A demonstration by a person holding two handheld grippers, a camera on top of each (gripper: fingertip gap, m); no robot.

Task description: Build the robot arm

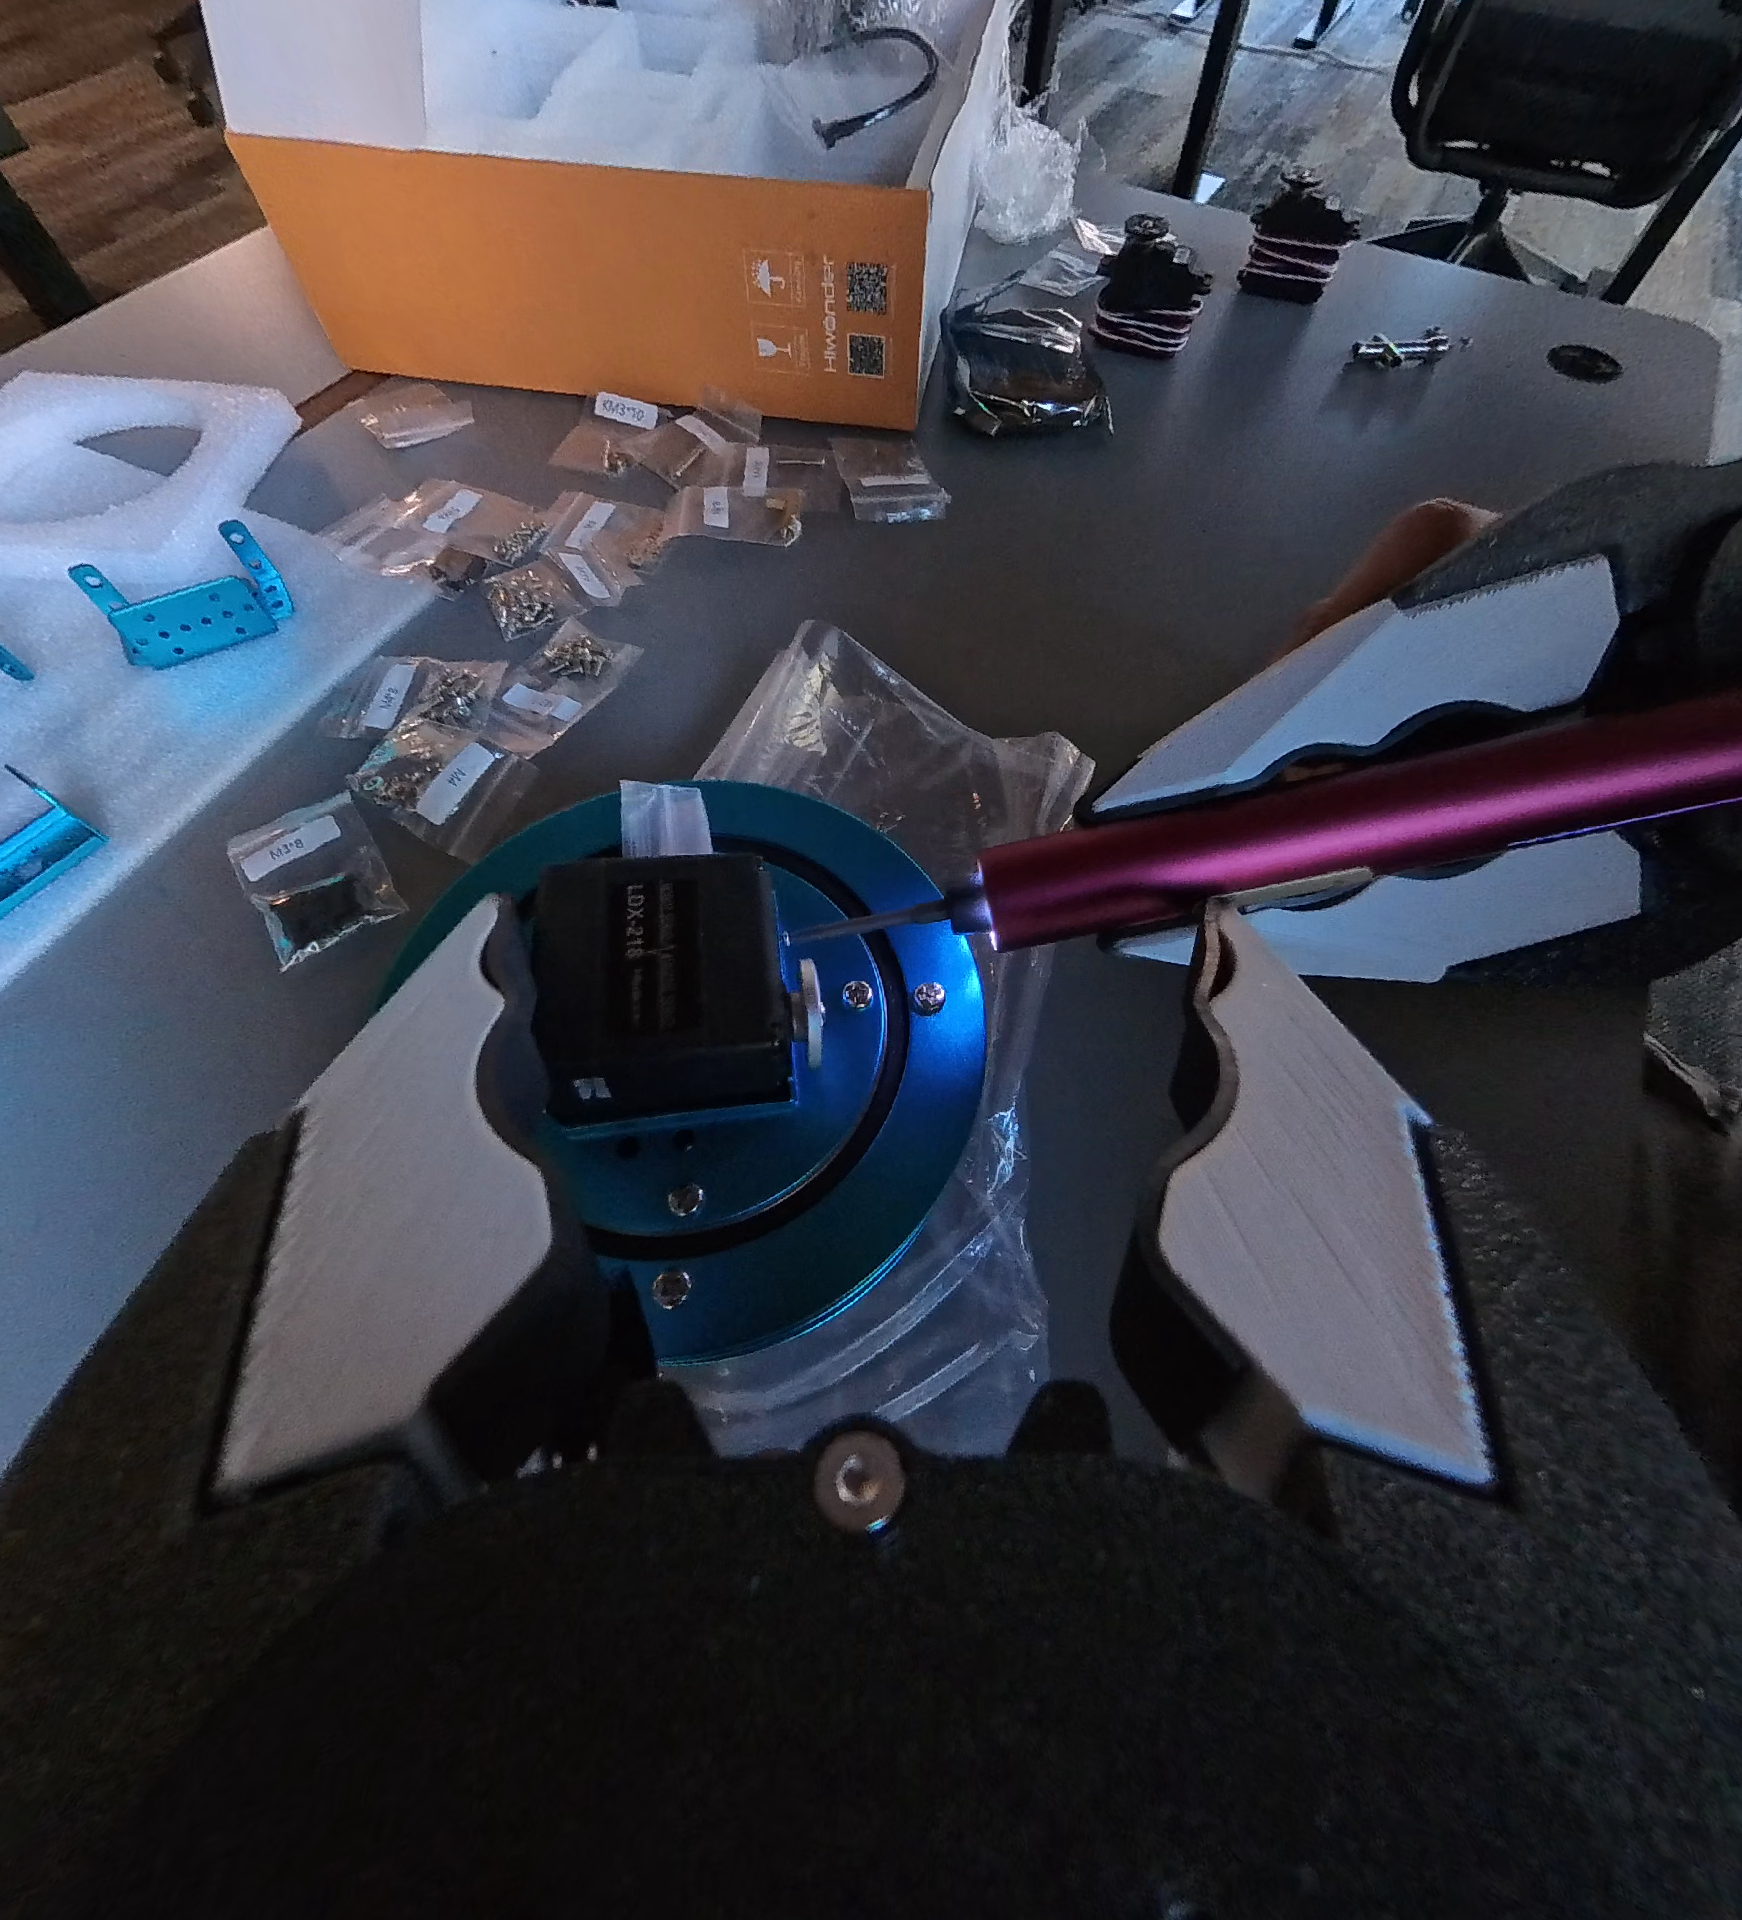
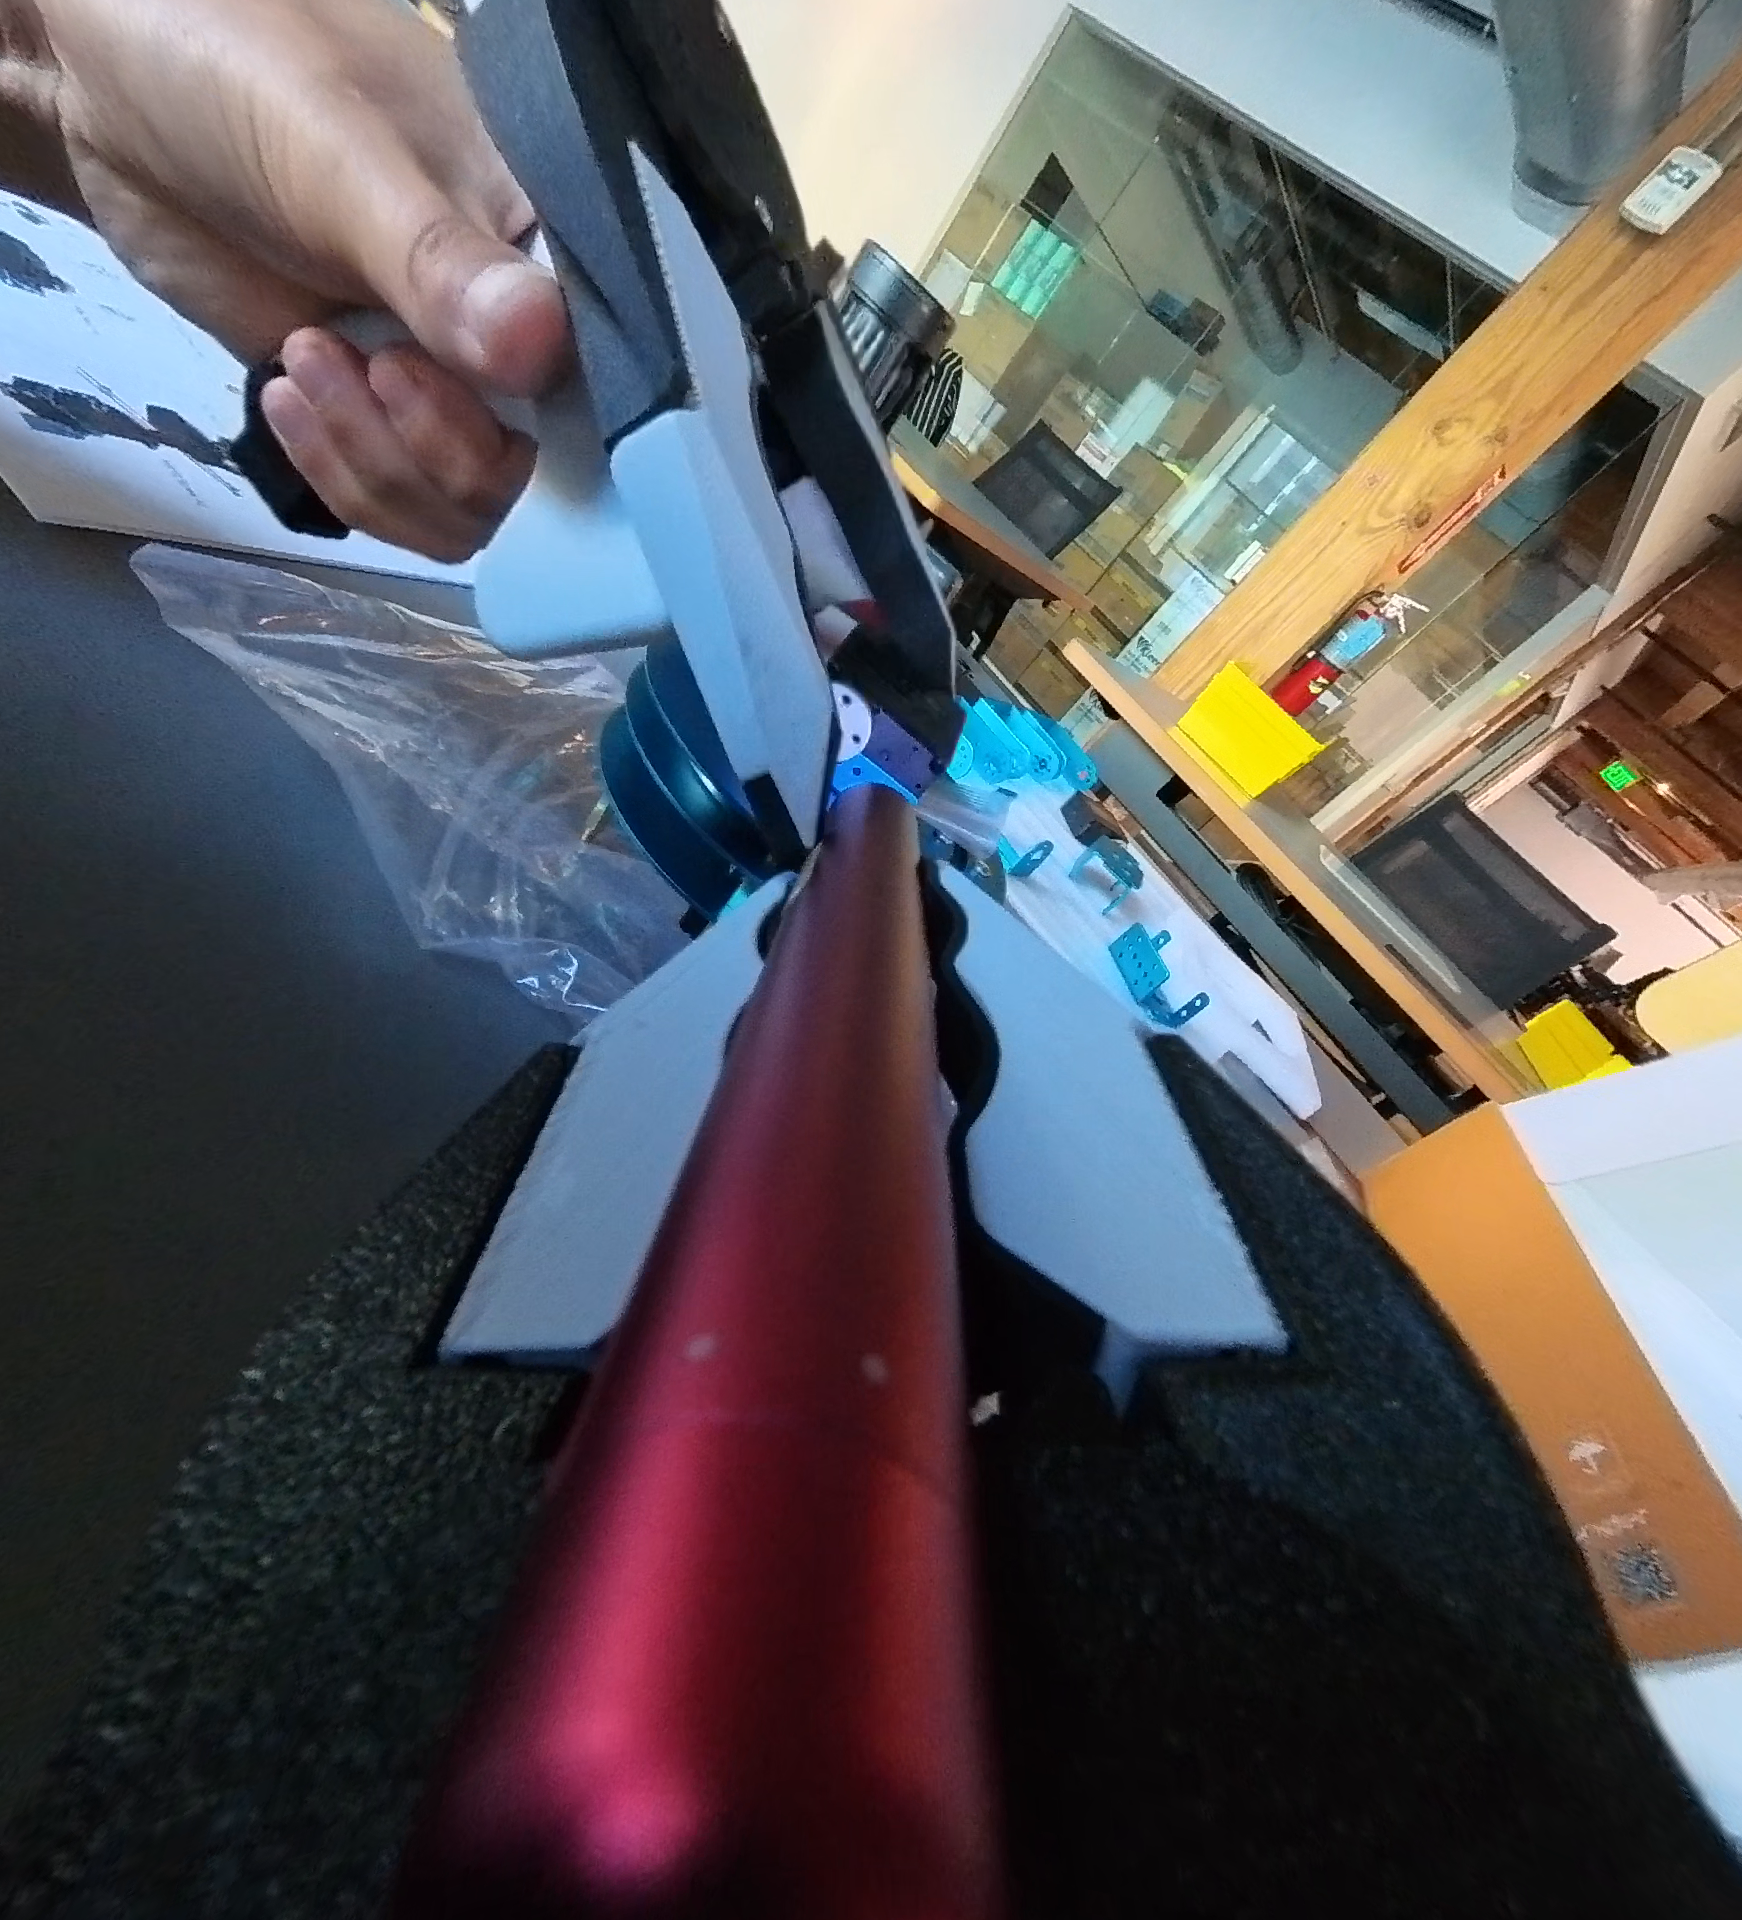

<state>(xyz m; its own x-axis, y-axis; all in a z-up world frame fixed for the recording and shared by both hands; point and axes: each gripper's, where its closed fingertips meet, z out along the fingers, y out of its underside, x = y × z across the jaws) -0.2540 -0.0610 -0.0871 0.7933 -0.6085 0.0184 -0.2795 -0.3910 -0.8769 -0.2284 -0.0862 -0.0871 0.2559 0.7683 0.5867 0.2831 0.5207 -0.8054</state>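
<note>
the left gripper [image 1: 851,925] is spread wide, grasping nothing. its two white fingers straddle a blue round base [image 1: 742,1174] with a black servo block [image 1: 664,997] mounted on top. the left finger overlaps the block's near corner, and whether it touches is hard to tell. the base sits on a crumpled clear bag [image 1: 950,1039] on the dark table [image 1: 1210,520], and its near edge is cut off by the gripper body.

the right gripper [image 1: 1085,868] comes in from the right, clenched on a magenta screwdriver [image 1: 1366,821]. its thin bit ends just beside the block's far right edge; the exact contact point is too small to read. in the right wrist view the screwdriver [image 2: 794,1247] fills the middle and hides its own tip, and the left gripper [image 2: 784,821] and a hand [image 2: 327,260] cover most of the base.

ahead and left of the left gripper lie small screw bags [image 1: 493,665], blue brackets [image 1: 192,613] on white foam [image 1: 46,488], and an orange box [image 1: 586,260], its top cut off.
</note>
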